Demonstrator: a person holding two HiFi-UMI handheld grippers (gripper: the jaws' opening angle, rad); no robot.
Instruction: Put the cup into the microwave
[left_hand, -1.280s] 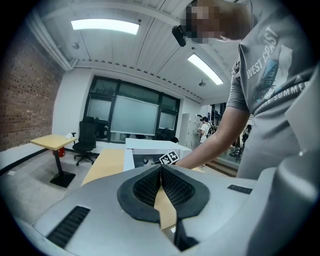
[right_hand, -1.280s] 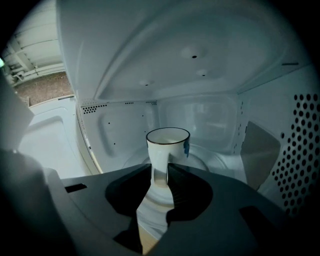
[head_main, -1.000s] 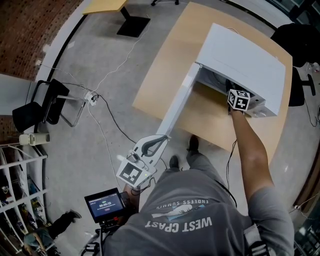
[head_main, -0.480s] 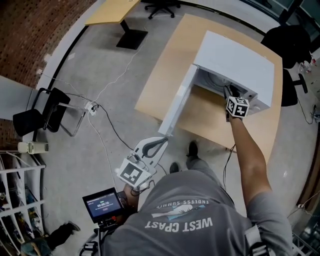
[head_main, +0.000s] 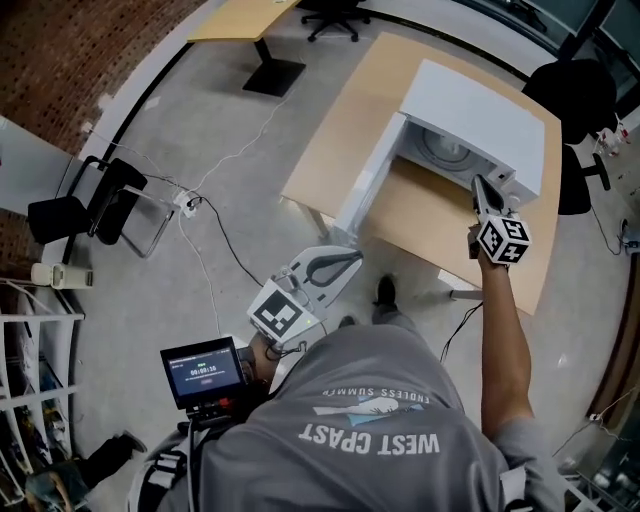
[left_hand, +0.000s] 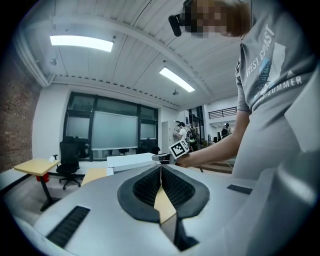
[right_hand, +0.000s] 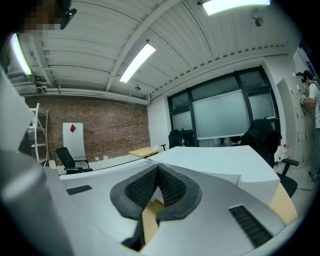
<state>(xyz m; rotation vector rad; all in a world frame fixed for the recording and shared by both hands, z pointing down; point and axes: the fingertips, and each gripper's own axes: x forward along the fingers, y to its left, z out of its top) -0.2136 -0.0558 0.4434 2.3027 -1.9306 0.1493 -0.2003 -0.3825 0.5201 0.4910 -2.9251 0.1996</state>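
My left gripper (head_main: 352, 263) has its jaws together; my right gripper (head_main: 481, 187) has just closed its jaws, empty. The open microwave (head_main: 490, 112) sits on a wooden table (head_main: 350, 112) over grey floor (head_main: 230, 150).

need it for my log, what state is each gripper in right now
Left gripper: closed, empty.
Right gripper: just closed, empty.

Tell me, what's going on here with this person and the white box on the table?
A person holds a two-jaw gripper in each hand at a white microwave on a wooden table, its door swung open. The right gripper hangs just outside the opening; its jaws have just closed, with nothing between them. The left gripper, also shut and empty, is near the door's free end. Neither holds a cup, and I cannot make one out inside.
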